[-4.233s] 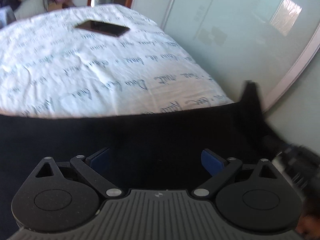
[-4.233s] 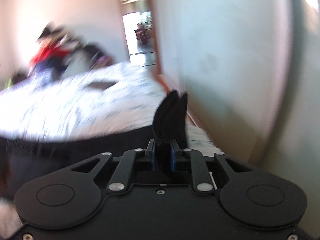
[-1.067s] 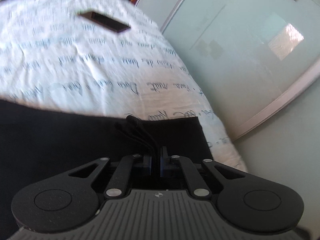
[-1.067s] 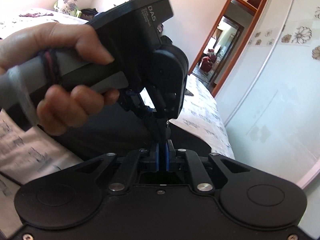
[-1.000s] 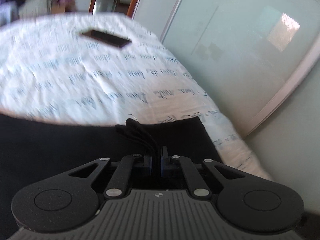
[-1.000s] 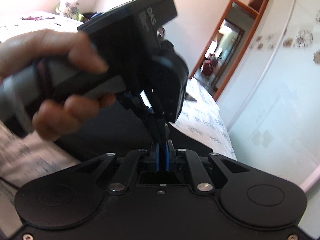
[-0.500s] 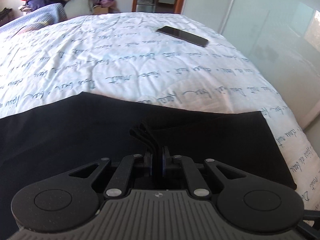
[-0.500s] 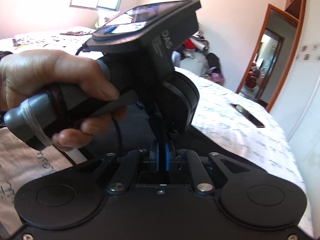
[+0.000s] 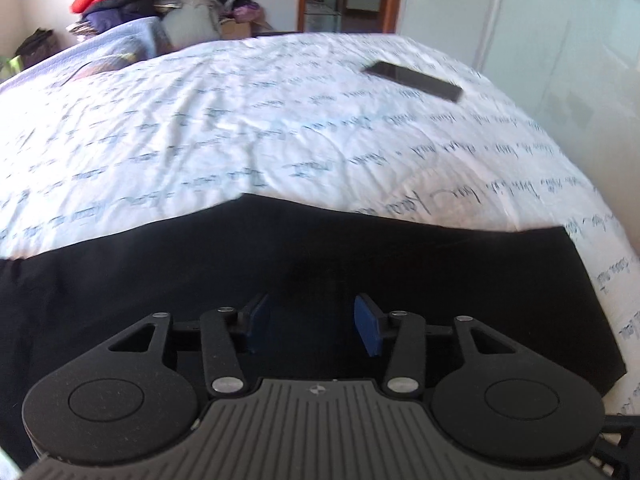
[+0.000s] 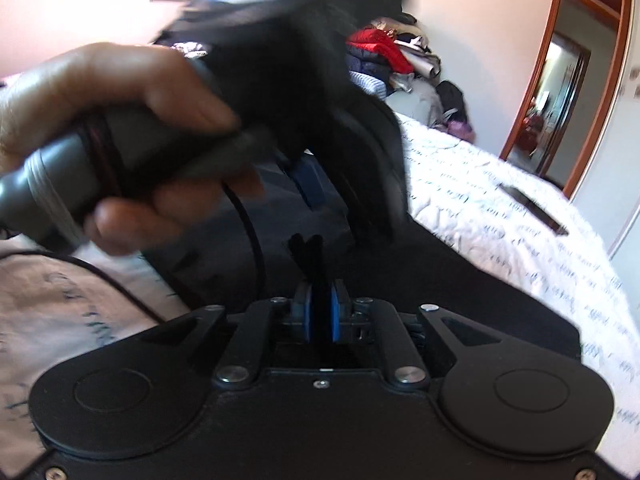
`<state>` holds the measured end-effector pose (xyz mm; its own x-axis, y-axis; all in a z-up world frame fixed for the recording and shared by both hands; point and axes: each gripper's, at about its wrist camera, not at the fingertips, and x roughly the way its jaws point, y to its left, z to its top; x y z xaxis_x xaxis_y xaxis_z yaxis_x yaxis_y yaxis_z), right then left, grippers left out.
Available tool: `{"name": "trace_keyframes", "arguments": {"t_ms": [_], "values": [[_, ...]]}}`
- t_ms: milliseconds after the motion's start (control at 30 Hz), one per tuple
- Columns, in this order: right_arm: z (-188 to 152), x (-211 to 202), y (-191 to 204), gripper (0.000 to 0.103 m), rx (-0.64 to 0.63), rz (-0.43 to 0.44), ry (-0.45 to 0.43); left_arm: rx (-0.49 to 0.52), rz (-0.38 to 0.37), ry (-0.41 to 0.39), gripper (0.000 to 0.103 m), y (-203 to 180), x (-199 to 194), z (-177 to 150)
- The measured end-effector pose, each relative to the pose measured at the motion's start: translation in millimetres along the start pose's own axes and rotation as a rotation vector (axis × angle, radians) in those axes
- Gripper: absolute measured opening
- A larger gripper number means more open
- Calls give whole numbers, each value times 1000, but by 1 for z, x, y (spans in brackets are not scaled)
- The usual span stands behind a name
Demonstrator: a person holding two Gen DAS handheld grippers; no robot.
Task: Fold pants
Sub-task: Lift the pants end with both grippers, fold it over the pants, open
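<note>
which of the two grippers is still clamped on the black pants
The right gripper: its blue pads pinch a bunched fold of the pants. The left gripper has just opened its jaws, nothing between them.

Ahead of the pants [image 9: 320, 264], from 10 to 12 o'clock, the bed [image 9: 200, 128] lies bare; a phone [image 9: 414, 80] sits at 1 o'clock, a wall [image 9: 560, 40] at 2.
</note>
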<state>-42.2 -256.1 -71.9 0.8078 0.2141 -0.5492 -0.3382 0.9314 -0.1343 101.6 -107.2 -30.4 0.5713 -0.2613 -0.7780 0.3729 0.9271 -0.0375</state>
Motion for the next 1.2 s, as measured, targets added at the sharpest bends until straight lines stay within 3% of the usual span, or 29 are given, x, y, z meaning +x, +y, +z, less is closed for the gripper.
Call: {"name": "trace_keyframes", "arguments": {"t_ms": [133,300,500,600,633,667,700,767,867,967,1033,1200], "values": [[2,-31,-23,7,112,70,-2,-78,2,-28,69,43,-48,-13],[19,-86,-50,11,209,118,-44,-102,136,-52,80,96,-113,-41],[51,-164,-66,12,272,99,-160,-157,221,38,80,161,-174,-72],[73,-201,-70,14,273,112,-224,-101,300,96,81,182,-202,-78],[81,-208,-69,16,279,121,-248,-75,327,106,81,186,-209,-78],[81,-208,-65,28,279,124,-272,-52,347,101,82,190,-216,-77],[82,-204,-61,45,268,114,-293,-46,348,91,87,193,-221,-75],[81,-174,-47,60,235,40,-303,-75,275,56,98,198,-221,-72],[77,-102,-31,60,237,8,-221,-162,131,38,101,203,-194,-68],[71,-22,-23,59,353,62,-111,-323,53,60,98,214,-153,-71],[70,19,-9,56,383,82,-45,-408,43,77,89,226,-136,-76],[94,58,72,55,104,92,-49,-444,36,35,90,250,-150,-90]]}}
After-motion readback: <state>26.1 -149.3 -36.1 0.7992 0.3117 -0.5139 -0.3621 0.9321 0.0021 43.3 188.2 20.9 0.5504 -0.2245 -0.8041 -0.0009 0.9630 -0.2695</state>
